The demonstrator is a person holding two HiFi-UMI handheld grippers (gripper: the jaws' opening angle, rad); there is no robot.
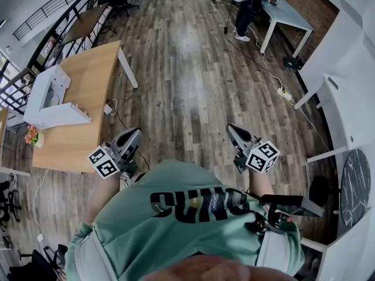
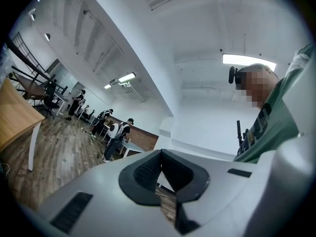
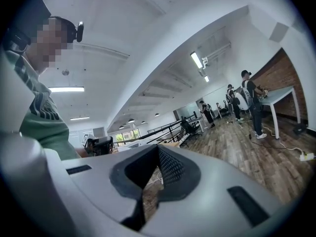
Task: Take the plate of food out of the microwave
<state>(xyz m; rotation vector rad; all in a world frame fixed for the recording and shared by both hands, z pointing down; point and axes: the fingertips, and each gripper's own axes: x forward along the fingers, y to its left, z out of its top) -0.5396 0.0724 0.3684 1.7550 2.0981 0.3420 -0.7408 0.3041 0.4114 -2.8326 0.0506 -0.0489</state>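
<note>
Resting on wooden table (image 1: 88,81), boxy white microwave (image 1: 47,95).

Left gripper (image 1: 135,133), right gripper (image 1: 232,128) held above wood floor (image 1: 187,69); white appliance (image 1: 42,101) on wooden table (image 1: 94,78) at left.

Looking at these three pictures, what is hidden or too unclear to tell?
- Microwave and plate of food: seen in no view.
- White box on the wooden table, head view: too small and distorted to identify.
- Standing person, head view: upper body cut off by the top edge.
- Dark round slab, head view: warped near the right edge, unidentifiable.
</note>
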